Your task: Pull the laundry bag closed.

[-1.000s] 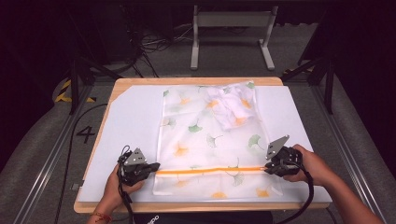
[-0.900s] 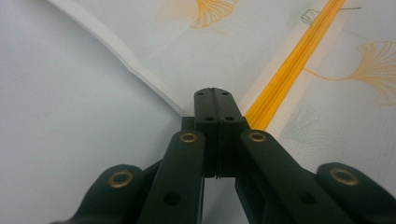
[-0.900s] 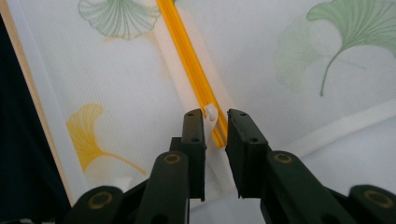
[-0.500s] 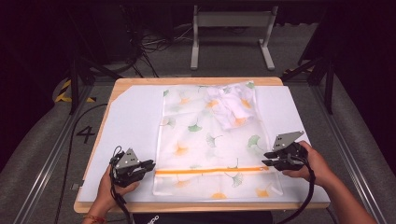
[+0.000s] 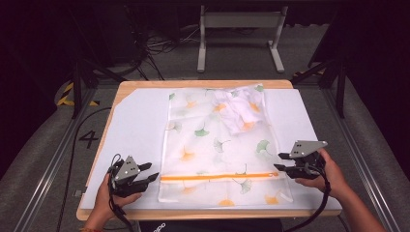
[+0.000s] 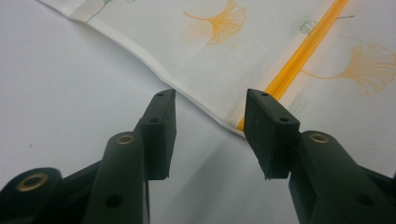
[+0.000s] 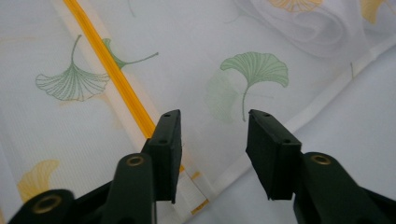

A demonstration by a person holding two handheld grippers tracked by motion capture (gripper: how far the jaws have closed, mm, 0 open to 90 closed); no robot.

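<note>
- A flat mesh laundry bag (image 5: 217, 150), white with printed ginkgo leaves, lay spread on the white sheet (image 5: 135, 130) covering the table (image 5: 193, 84), its long side running away from the person.
- An orange zipper (image 5: 220, 176) crossed the bag near its close end; as far as the soft focus allowed, it looked shut along its whole length.
- Inside the bag, up at the far right corner, sat a bunched white garment (image 5: 238, 110); what kind of garment could not be told through the mesh.
- The bag looked light, thin and limp, so it would likely sag and fold when lifted, and the bundle inside would probably slide toward the low end.
- The stitched hem (image 6: 154, 70) and the stiffer zipper band seemed the firmest places to pinch; a grip at both zipper ends should keep the bag spread.
- The left gripper (image 5: 151, 172) rested just beside the bag's left edge, jaws apart and holding nothing; in the left gripper view the hem and the zipper's end lay just ahead of the gap.
- The right gripper (image 5: 282, 162) hovered at the zipper's right end, jaws likewise spread and empty, over the bag's edge in the right gripper view.
</note>
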